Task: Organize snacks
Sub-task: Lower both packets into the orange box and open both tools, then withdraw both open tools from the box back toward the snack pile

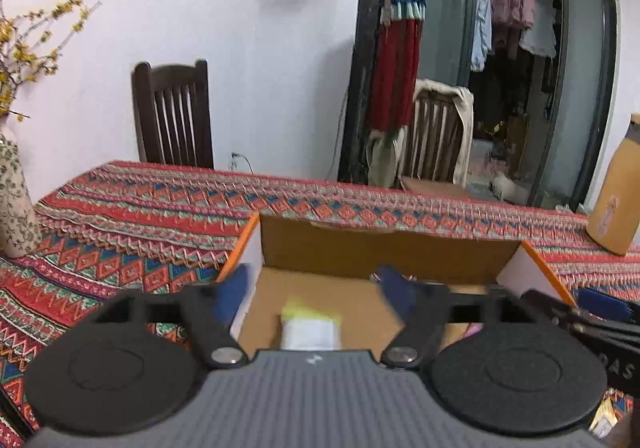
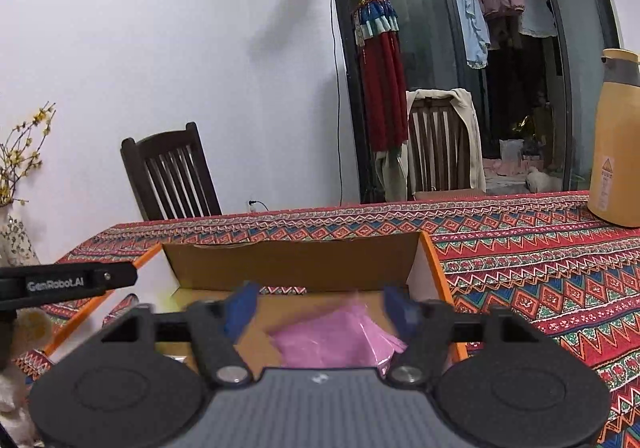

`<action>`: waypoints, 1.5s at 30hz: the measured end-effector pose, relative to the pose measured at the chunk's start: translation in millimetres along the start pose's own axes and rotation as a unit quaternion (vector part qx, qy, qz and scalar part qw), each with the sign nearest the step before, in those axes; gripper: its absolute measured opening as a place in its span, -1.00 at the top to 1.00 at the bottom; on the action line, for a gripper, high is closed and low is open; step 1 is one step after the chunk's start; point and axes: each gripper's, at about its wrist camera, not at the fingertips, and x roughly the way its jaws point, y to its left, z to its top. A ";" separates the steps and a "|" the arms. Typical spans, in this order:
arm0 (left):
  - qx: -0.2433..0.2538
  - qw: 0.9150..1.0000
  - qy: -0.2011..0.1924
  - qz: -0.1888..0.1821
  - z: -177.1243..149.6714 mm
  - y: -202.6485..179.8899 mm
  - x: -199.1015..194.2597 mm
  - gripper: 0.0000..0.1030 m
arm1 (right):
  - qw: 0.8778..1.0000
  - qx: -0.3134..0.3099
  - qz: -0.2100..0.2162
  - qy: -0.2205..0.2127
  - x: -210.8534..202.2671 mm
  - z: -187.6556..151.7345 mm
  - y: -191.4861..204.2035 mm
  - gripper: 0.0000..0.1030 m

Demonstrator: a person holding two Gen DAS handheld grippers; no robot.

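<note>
Snacks in cardboard box [image 1: 384, 248] – pink packet [image 2: 336, 340], yellow-white packet [image 1: 310, 328], both hand-held grippers [image 1: 316, 288] [image 2: 320, 306] angled down, jaws spread, empty.

Patterned red tablecloth [image 2: 540, 260] spread over the whole tabletop. Tall yellow flask [image 2: 618, 152] upright at the right end of the cloth. Floral vase [image 1: 14, 200] at the left end, holding bare branches with small yellow blossoms [image 1: 24, 44]. Dark wooden chair [image 1: 172, 114] against the white wall behind the table. Second chair [image 2: 438, 146] by the glass door, pale garment draped over its back. Red hanging ornament [image 2: 380, 80] with blue-and-white top beside the door frame. Laundry [image 1: 512, 4] hung behind the glass.
</note>
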 end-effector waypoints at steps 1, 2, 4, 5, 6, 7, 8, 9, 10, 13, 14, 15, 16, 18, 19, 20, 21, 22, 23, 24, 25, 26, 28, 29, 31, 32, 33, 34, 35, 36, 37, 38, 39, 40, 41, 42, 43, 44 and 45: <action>-0.002 1.000 -0.006 0.004 0.4 0.7 -2.5 -0.95 | 1.000 0.001 -0.001 -0.003 -1.6 -0.3 -0.6 -0.92; -0.007 1.000 -0.011 0.007 1.0 1.9 -5.0 -1.00 | 1.000 0.003 -0.003 -0.006 -2.8 0.1 -1.6 -1.00; -0.012 1.000 -0.017 0.008 3.0 3.2 -8.7 -1.00 | 1.000 0.007 -0.006 -0.008 -5.1 0.3 -3.8 -1.00; -0.013 1.000 -0.019 0.009 3.6 3.3 -10.1 -1.00 | 1.000 0.008 -0.007 -0.009 -5.7 0.6 -3.9 -1.00; -0.014 1.000 -0.021 0.011 4.2 3.3 -11.1 -1.00 | 1.000 0.008 -0.007 -0.011 -6.8 0.1 -4.0 -1.00; -0.014 1.000 -0.022 0.012 4.4 3.1 -12.1 -1.00 | 1.000 0.008 -0.008 -0.012 -7.8 -0.1 -4.2 -1.00; -0.015 1.000 -0.022 0.011 4.5 2.9 -12.7 -1.00 | 1.000 0.008 -0.008 -0.013 -8.3 0.0 -3.9 -1.00; -0.015 1.000 -0.023 0.011 4.4 2.7 -12.9 -1.00 | 1.000 0.008 -0.008 -0.014 -8.9 -0.1 -3.7 -1.00; -0.015 1.000 -0.023 0.012 4.2 2.9 -13.3 -1.00 | 1.000 0.008 -0.008 -0.015 -9.2 0.0 -3.5 -1.00; -0.014 0.999 -0.026 0.012 4.7 3.0 -15.7 -1.00 | 1.000 0.008 -0.008 -0.018 -11.1 -0.4 -2.7 -1.00; -0.015 0.999 -0.028 0.012 4.5 2.9 -17.3 -1.00 | 1.000 0.008 -0.008 -0.019 -11.7 -0.5 -2.3 -1.00; -0.015 0.999 -0.030 0.012 4.7 3.1 -18.3 -1.00 | 1.000 0.008 -0.008 -0.020 -12.6 -0.3 -2.1 -1.00; -0.016 0.999 -0.032 0.012 5.1 3.7 -19.8 -1.00 | 1.000 0.007 -0.008 -0.021 -13.8 -0.1 -2.4 -1.00; -0.018 0.999 -0.036 0.011 6.1 4.2 -23.4 -1.00 | 1.000 0.006 -0.008 -0.024 -15.0 1.0 -1.4 -1.00; -0.019 0.999 -0.039 0.010 7.0 4.5 -25.4 -1.00 | 1.000 0.007 -0.008 -0.026 -16.5 1.6 -1.5 -1.00; -0.020 0.999 -0.042 0.010 7.8 4.6 -27.7 -1.00 | 1.000 0.007 -0.007 -0.028 -18.0 2.6 -1.2 -1.00; -0.021 0.999 -0.045 0.010 8.6 4.8 -30.0 -1.00 | 0.999 0.007 -0.007 -0.031 -19.8 3.3 -1.2 -1.00; -0.023 0.998 -0.049 0.012 9.9 5.3 -32.7 -1.00 | 0.999 0.007 -0.006 -0.035 -22.4 4.5 -1.4 -1.00; -0.026 0.998 -0.052 0.011 11.3 6.0 -35.0 -1.00 | 0.999 0.008 -0.005 -0.039 -24.6 5.3 -1.4 -1.00; -0.027 0.998 -0.056 0.010 13.0 6.6 -37.9 -1.00 | 0.999 0.008 -0.005 -0.042 -26.7 6.1 -1.4 -1.00; -0.028 0.998 -0.061 0.009 14.4 6.7 -41.9 -1.00 | 0.999 0.008 -0.004 -0.046 -28.4 7.0 -1.3 -1.00; -0.027 0.997 -0.067 0.009 15.8 6.1 -45.2 -1.00 | 0.999 0.008 -0.003 -0.048 -29.9 7.9 -1.1 -1.00; -0.024 0.997 -0.077 0.008 18.0 4.2 -52.5 -1.00 | 0.999 0.007 -0.002 -0.053 -33.6 10.1 -0.4 -1.00; -0.022 0.997 -0.080 0.008 19.2 2.2 -55.9 -1.00 | 0.998 0.007 -0.001 -0.055 -36.0 11.0 0.2 -1.00; -0.016 0.996 -0.082 0.012 21.2 -1.2 -61.6 -1.00 | 0.998 0.006 0.005 -0.061 -41.8 14.2 1.1 -1.00; -0.015 0.996 -0.083 0.011 22.2 -2.0 -64.5 -1.00 | 0.998 0.005 0.007 -0.064 -45.6 15.4 1.5 -1.00; -0.015 0.996 -0.084 0.010 22.9 -2.2 -67.2 -1.00 | 0.998 0.005 0.009 -0.068 -49.7 16.3 2.0 -1.00; -0.015 0.996 -0.085 0.009 23.8 -2.1 -70.5 -1.00 | 0.997 0.004 0.009 -0.071 -54.2 17.1 2.1 -1.00; -0.015 0.996 -0.086 0.008 24.3 -1.9 -74.1 -1.00 | 0.997 0.004 0.010 -0.074 -58.5 17.8 2.0 -1.00; -0.014 0.996 -0.088 0.007 25.2 -1.7 -77.6 -1.00 | 0.997 0.004 0.010 -0.076 -63.1 18.1 1.7 -1.00; -0.014 0.996 -0.090 0.006 25.7 -1.6 -82.0 -1.00 | 0.997 0.003 0.010 -0.077 -66.4 18.1 1.3 -1.00; -0.013 0.996 -0.093 0.005 25.7 -1.6 -86.3 -1.00 | 0.997 0.002 0.010 -0.077 -70.4 17.5 0.9 -1.00; -0.011 0.995 -0.094 0.004 25.7 -1.6 -89.7 -1.00 | 0.997 0.001 0.009 -0.078 -73.8 16.9 0.4 -1.00; -0.009 0.995 -0.096 0.004 24.8 -1.5 -93.9 -1.00 | 0.997 0.000 0.008 -0.077 -77.4 15.8 0.4 -1.00; -0.008 0.995 -0.097 0.004 23.0 -1.0 -97.2 -1.00 | 0.997 -0.001 0.007 -0.077 -80.5 15.1 0.4 -1.00; -0.006 0.995 -0.097 0.004 21.1 -0.2 -100.4 -1.00 | 0.997 -0.002 0.006 -0.075 -83.6 13.9 -0.4 -1.00; -0.006 0.995 -0.096 0.003 19.8 0.9 -102.9 -1.00 | 0.997 -0.003 0.005 -0.075 -87.8 11.5 -0.8 -1.00; -0.006 0.995 -0.095 0.004 17.5 2.1 -105.5 -1.00 | 0.997 -0.003 0.004 -0.074 -90.9 9.8 -1.1 -1.00; -0.006 0.996 -0.093 0.003 15.3 3.8 -107.4 -1.00 | 0.997 -0.004 0.003 -0.073 -94.3 7.7 -2.1 -1.00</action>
